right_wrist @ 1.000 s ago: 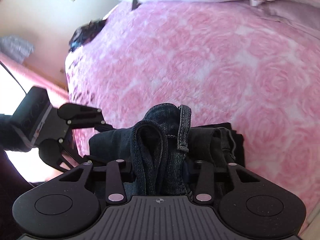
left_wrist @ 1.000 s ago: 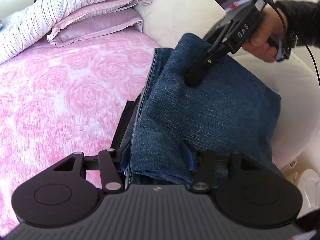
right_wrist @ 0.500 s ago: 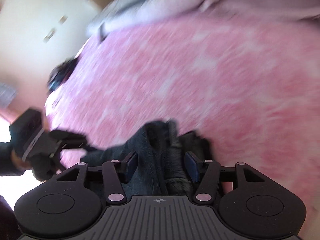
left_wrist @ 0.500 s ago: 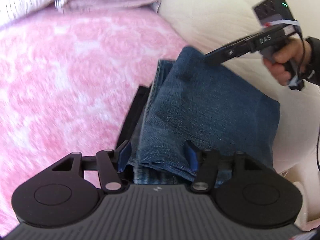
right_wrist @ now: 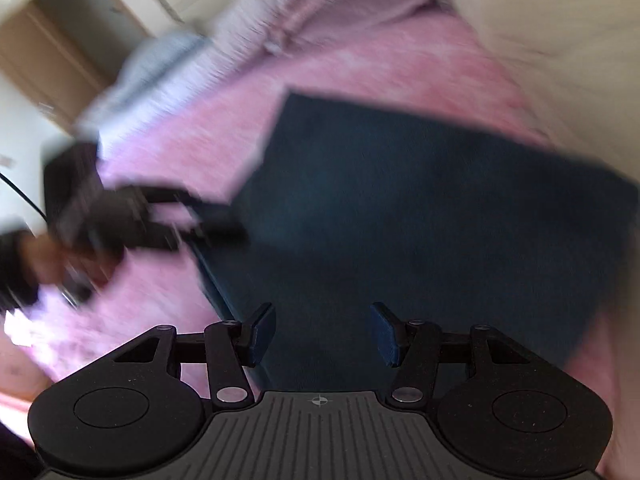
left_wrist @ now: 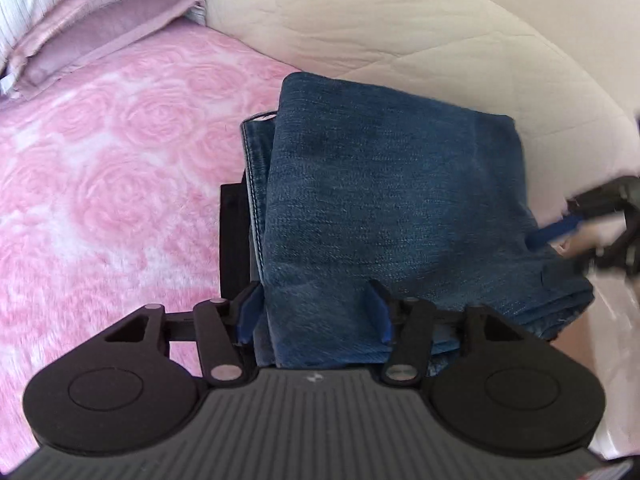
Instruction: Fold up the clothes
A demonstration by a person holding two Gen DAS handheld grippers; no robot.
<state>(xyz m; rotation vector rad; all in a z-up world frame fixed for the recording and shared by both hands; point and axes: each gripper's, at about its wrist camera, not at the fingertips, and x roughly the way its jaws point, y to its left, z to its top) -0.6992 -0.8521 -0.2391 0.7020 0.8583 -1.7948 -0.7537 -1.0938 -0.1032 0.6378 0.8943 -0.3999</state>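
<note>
Folded blue jeans point(left_wrist: 392, 200) lie on the pink rose-patterned bedspread point(left_wrist: 112, 168), on top of a folded black garment point(left_wrist: 234, 240). My left gripper point(left_wrist: 314, 312) has its jaws apart around the near edge of the jeans. My right gripper point(right_wrist: 322, 334) is open and empty, held over the jeans point(right_wrist: 420, 220) in its blurred view. The right gripper also shows at the jeans' right edge in the left wrist view point(left_wrist: 592, 220). The left gripper shows blurred at the left in the right wrist view point(right_wrist: 132, 220).
A cream quilted duvet point(left_wrist: 400, 20) is bunched behind and to the right of the jeans. Pink and striped pillows point(left_wrist: 80, 12) lie at the far left. A wooden wardrobe point(right_wrist: 52, 40) stands beyond the bed.
My right gripper let go of the jeans' far edge, opened and swung round to their right side. My left gripper's jaws opened wider around the near edge. The jeans stayed flat.
</note>
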